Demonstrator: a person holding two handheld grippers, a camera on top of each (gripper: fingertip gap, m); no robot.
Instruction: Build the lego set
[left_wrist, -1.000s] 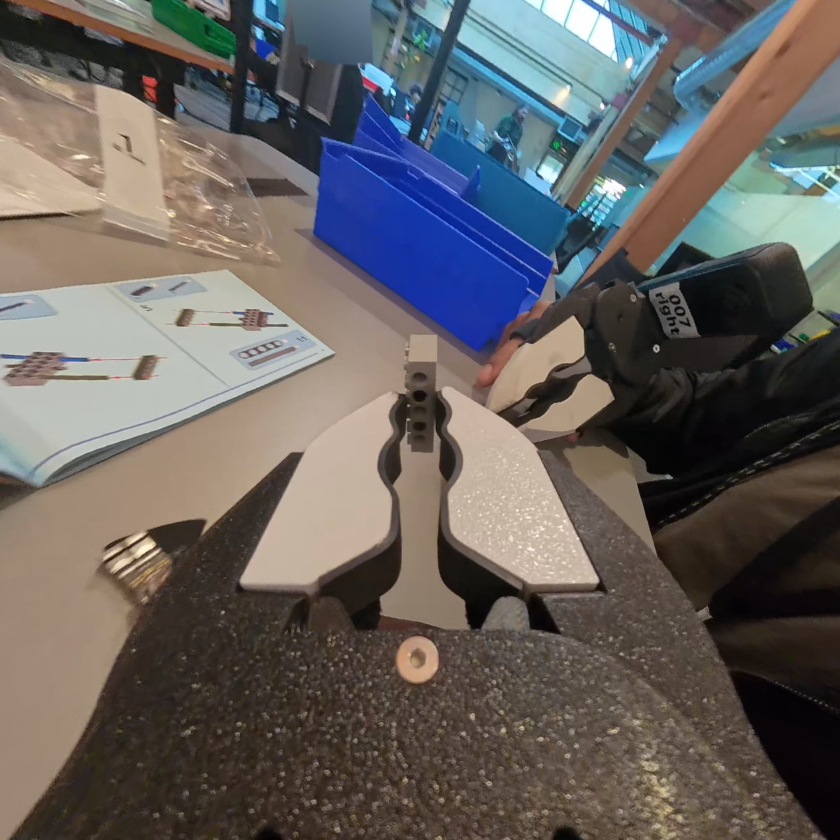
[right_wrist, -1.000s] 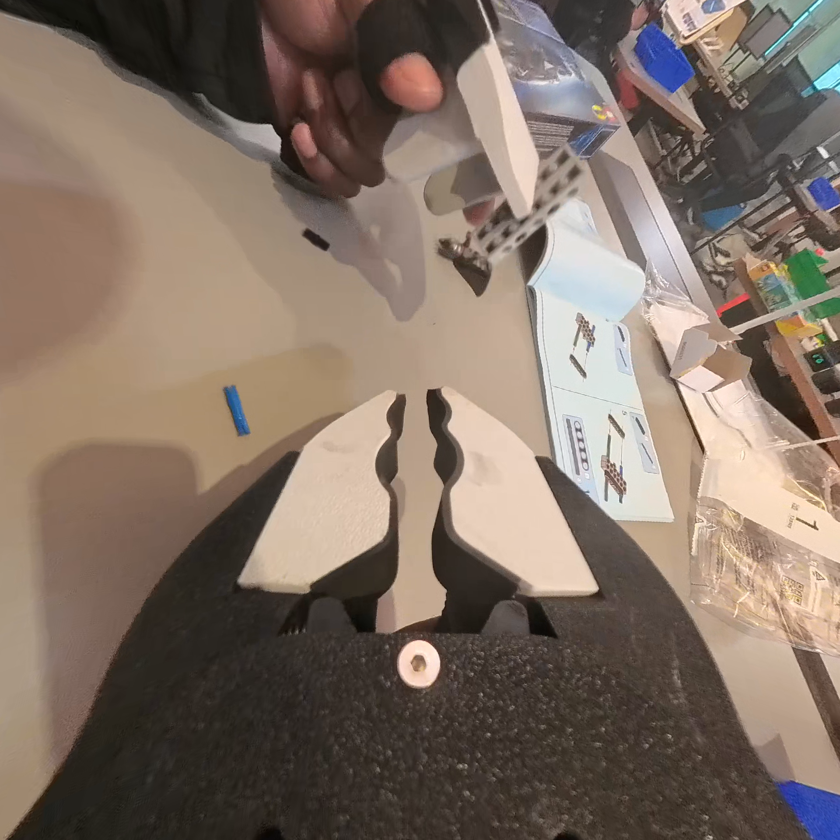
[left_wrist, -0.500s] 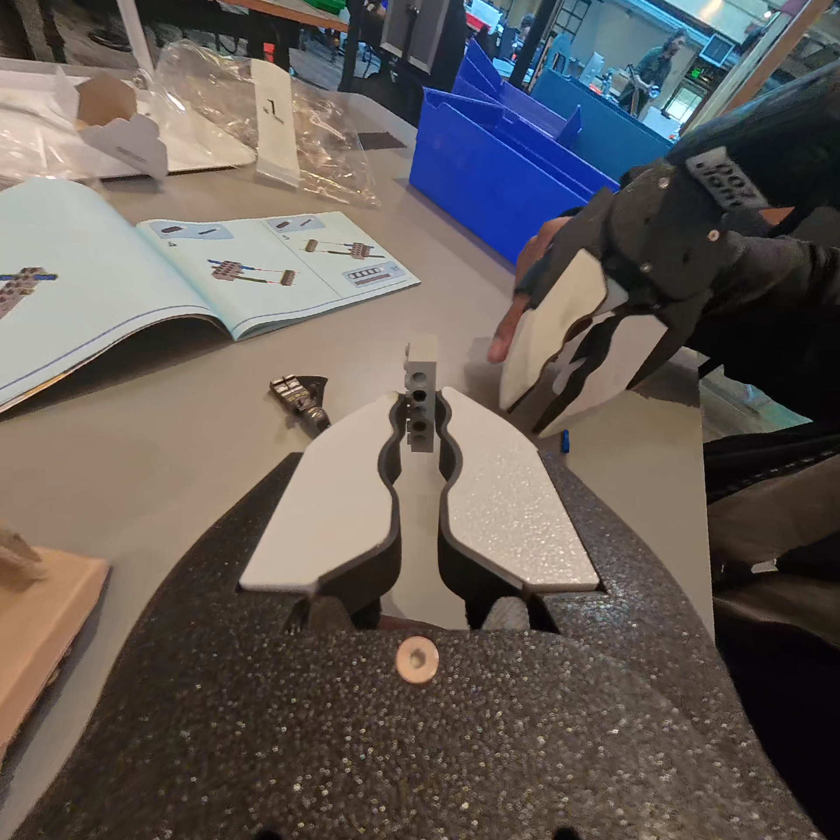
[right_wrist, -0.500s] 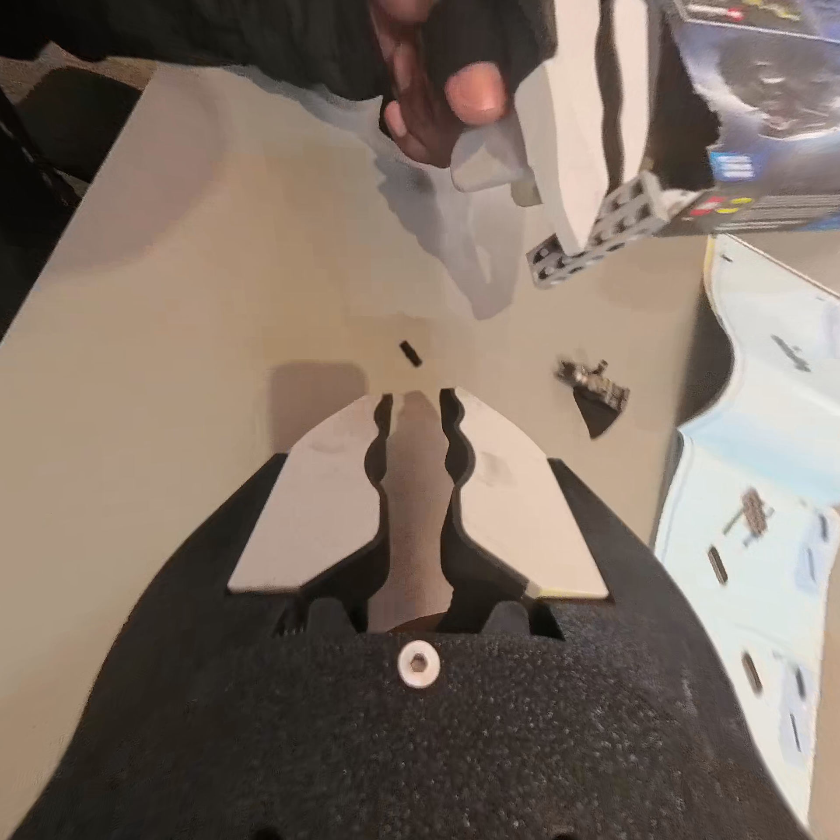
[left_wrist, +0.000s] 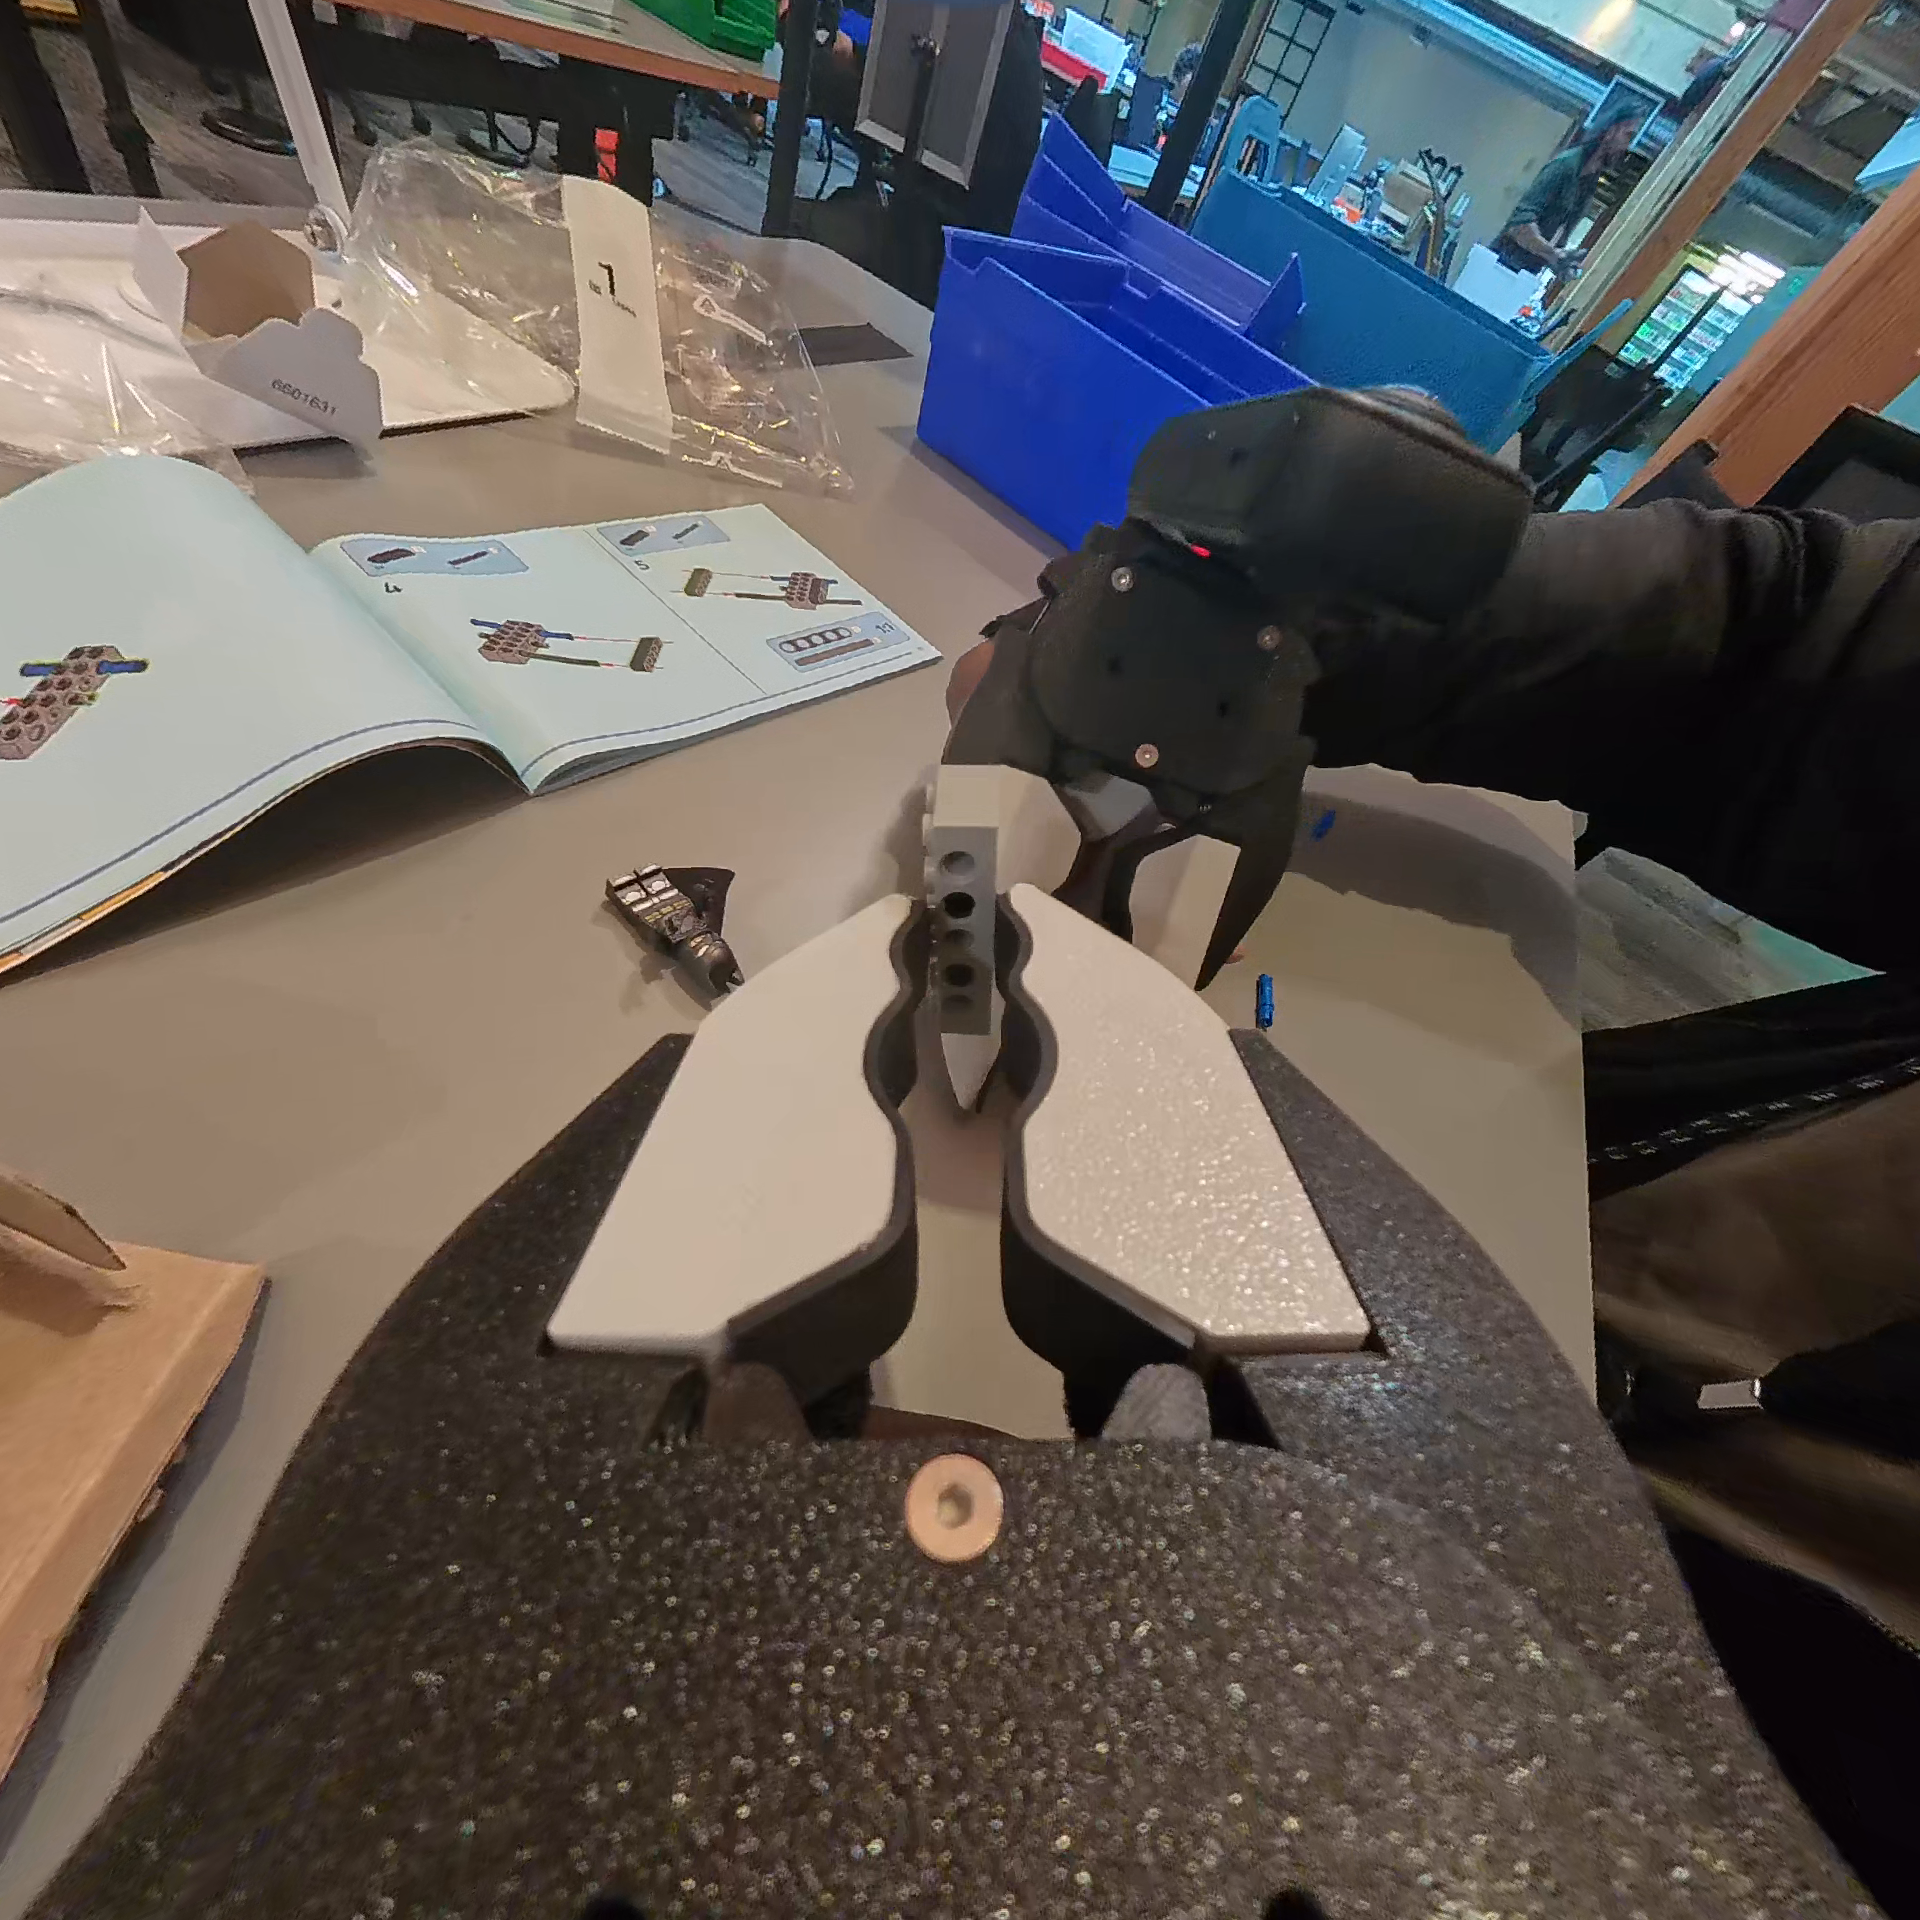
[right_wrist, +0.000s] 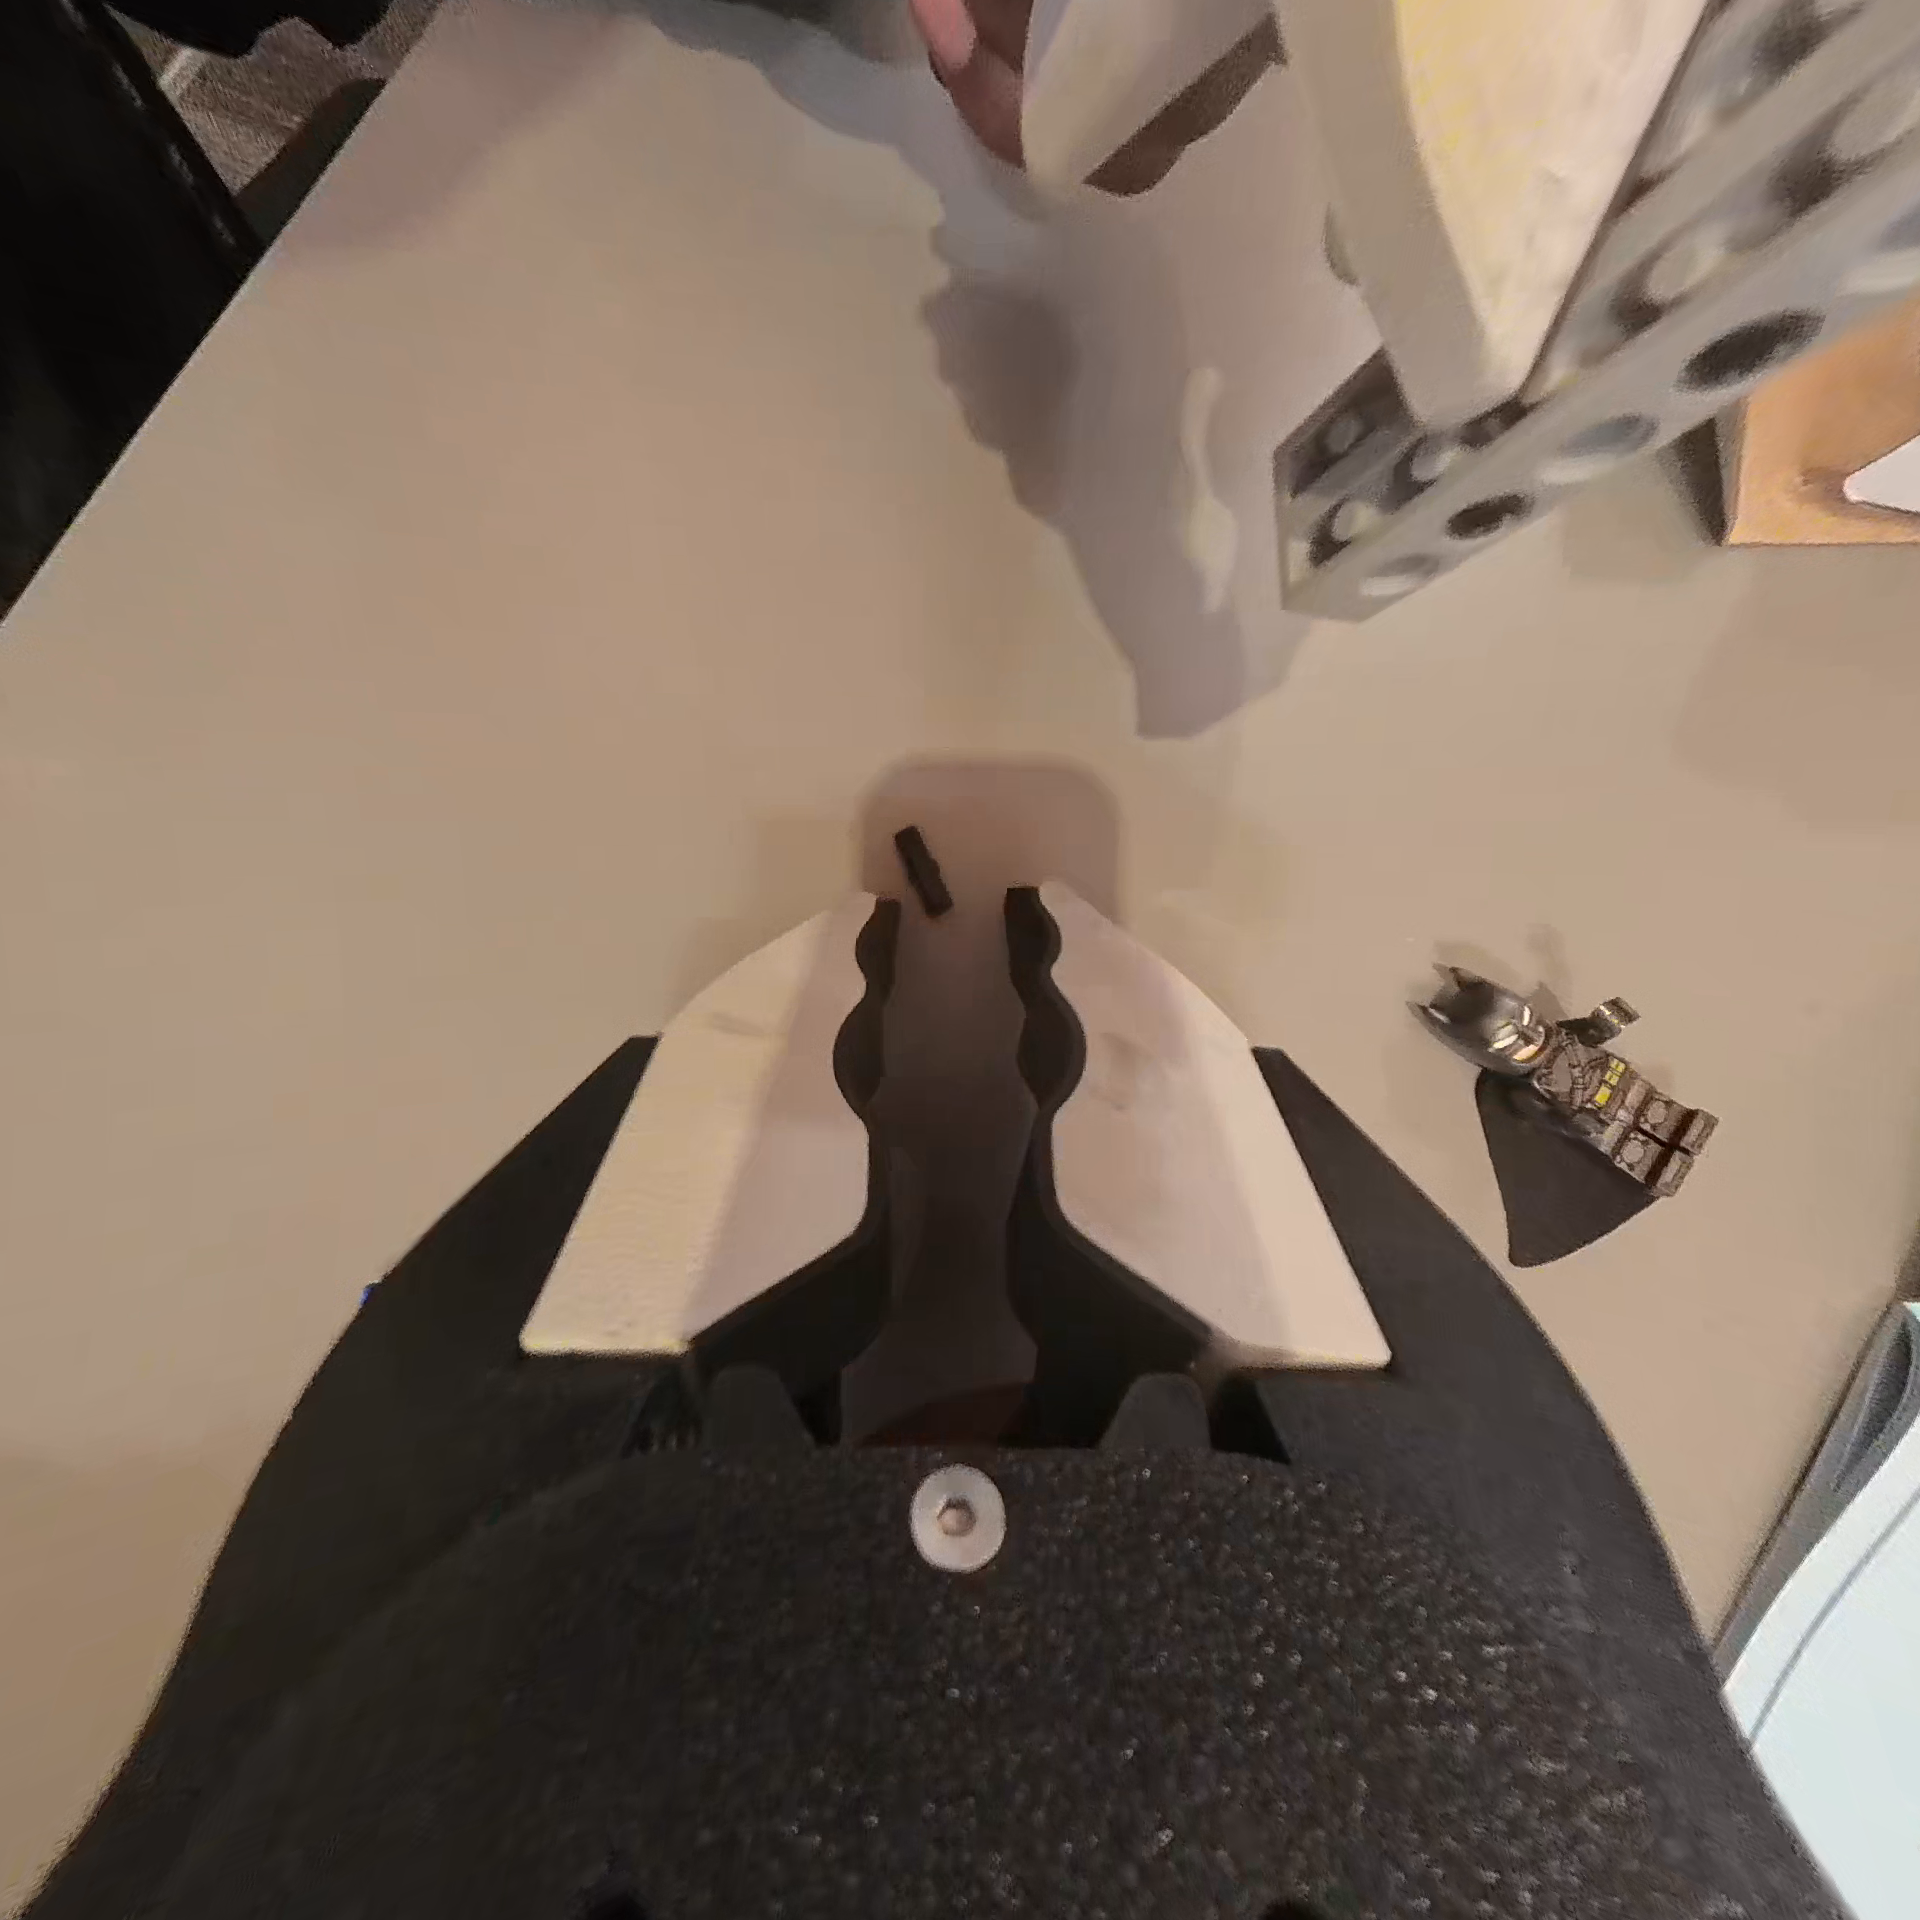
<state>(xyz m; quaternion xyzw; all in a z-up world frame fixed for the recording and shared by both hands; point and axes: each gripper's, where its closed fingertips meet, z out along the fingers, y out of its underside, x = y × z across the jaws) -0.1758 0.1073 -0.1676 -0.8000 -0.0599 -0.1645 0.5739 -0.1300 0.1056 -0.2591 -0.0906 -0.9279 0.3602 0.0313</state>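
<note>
Speckled black tongs with pale grey wavy-edged fingers, a silver screw, black sleeve.

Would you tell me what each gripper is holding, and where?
Left gripper clamps the grey holed brick at its lower end. Right gripper is open, holding nothing.

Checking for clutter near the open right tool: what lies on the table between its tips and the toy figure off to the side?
In the right wrist view, only bare table lies between the right tool and the toy figure.
</note>
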